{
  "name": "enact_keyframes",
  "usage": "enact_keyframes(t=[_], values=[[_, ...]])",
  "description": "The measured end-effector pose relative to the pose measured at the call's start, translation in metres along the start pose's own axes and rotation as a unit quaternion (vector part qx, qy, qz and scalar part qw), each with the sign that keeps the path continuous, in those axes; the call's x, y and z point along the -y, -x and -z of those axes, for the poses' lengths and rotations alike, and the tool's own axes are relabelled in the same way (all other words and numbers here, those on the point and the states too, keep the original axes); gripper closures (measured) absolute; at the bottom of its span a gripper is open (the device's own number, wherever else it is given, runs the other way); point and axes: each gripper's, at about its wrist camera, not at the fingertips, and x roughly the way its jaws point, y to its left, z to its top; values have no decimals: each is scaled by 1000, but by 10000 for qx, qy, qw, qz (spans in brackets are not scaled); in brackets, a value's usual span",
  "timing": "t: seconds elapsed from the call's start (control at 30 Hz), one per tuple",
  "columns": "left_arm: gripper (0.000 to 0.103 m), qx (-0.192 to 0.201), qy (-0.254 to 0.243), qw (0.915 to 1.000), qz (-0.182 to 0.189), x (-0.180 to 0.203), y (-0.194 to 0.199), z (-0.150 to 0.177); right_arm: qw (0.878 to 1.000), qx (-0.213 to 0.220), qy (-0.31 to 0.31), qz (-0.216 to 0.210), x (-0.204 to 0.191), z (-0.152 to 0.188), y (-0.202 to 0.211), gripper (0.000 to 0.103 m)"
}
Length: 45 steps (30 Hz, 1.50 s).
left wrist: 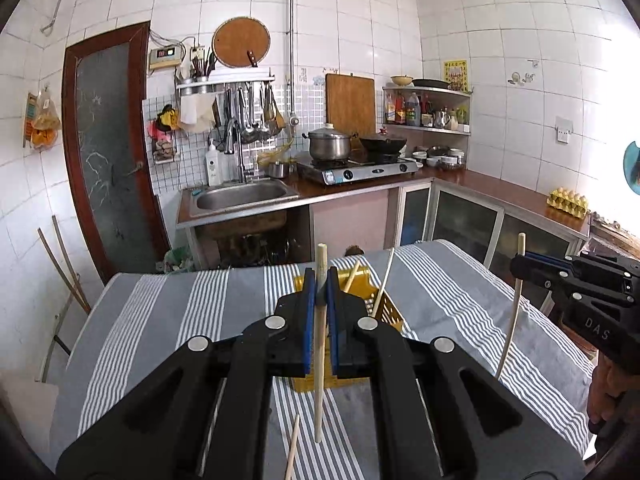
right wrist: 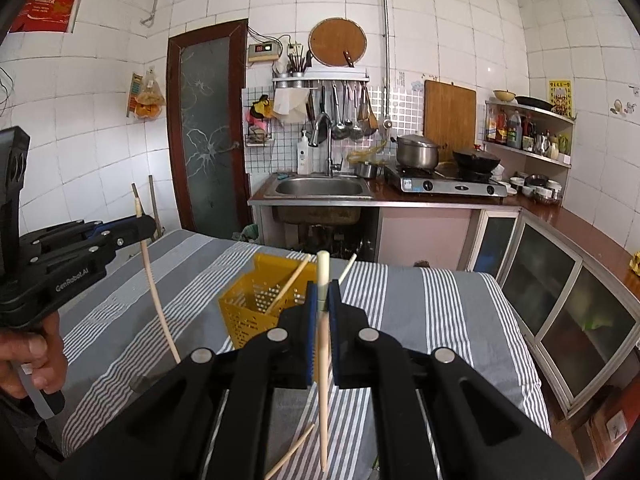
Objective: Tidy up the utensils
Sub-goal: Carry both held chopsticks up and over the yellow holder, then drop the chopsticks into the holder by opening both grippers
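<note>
Left wrist view: striped tablecloth [left wrist: 440, 300] covers table w/ yellow utensil basket [left wrist: 360, 280] at centre, two chopsticks [left wrist: 383, 282] standing in it. Left gripper [left wrist: 320, 280] clamped on an upright chopstick [left wrist: 319, 360] just near of basket; right gripper [left wrist: 520, 266] at right, clamped on another chopstick [left wrist: 512, 320]. A loose chopstick [left wrist: 293, 452] lies on cloth at near edge.

Tablecloth: we see a grey and white striped cloth [left wrist: 208, 312] covering the table.
Sink: a steel basin [right wrist: 320, 188] is set in the counter, tap behind it.
Stove: a lidded pot [right wrist: 416, 150] and a black wok [right wrist: 476, 160] sit on it.
Door: we see dark frosted glass [left wrist: 108, 160] in a red-brown frame.
</note>
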Motion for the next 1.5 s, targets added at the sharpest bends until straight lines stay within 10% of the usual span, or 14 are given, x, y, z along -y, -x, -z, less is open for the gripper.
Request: enact_keyframes(t=[1.5], values=[[98,451,392,9975,-369,-25,-98,-84,9945,871,-85,-574,-24,-98,-95,97]])
